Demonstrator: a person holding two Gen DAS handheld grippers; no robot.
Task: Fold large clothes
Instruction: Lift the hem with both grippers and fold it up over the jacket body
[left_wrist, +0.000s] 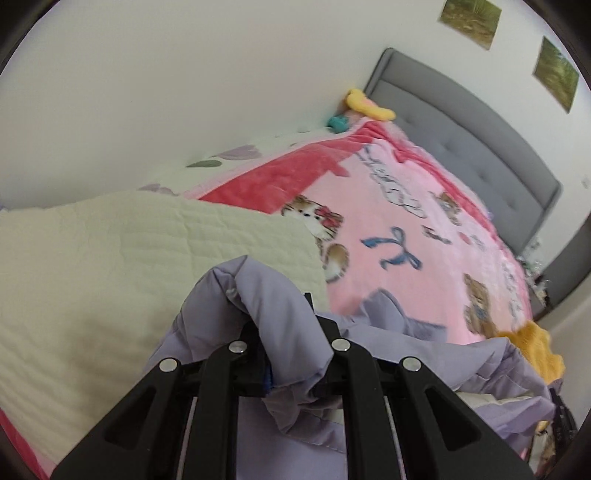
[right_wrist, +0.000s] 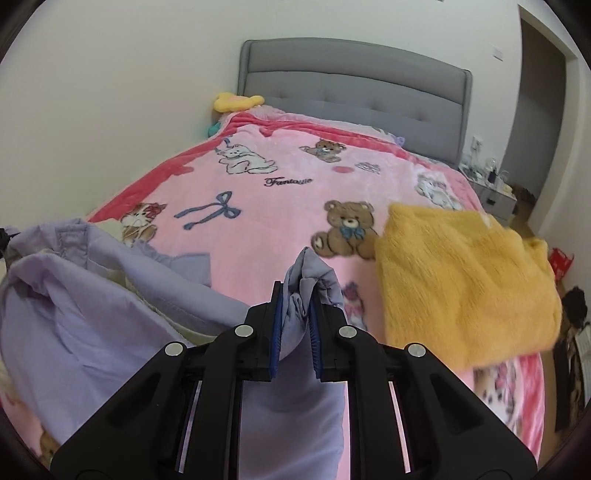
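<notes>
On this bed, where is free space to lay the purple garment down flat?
The widest bare patch of the pink blanket lies between the red border strip, the headboard and the yellow sweater. The near left is crowded: the lilac garment and cream quilt are heaped there.

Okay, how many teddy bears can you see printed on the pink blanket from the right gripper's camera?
2 brown teddy bears show in the right wrist view: one near the headboard end, one mid-blanket with a blue bow tie, just left of the yellow sweater. The sweater and lavender garment may hide more.
</notes>
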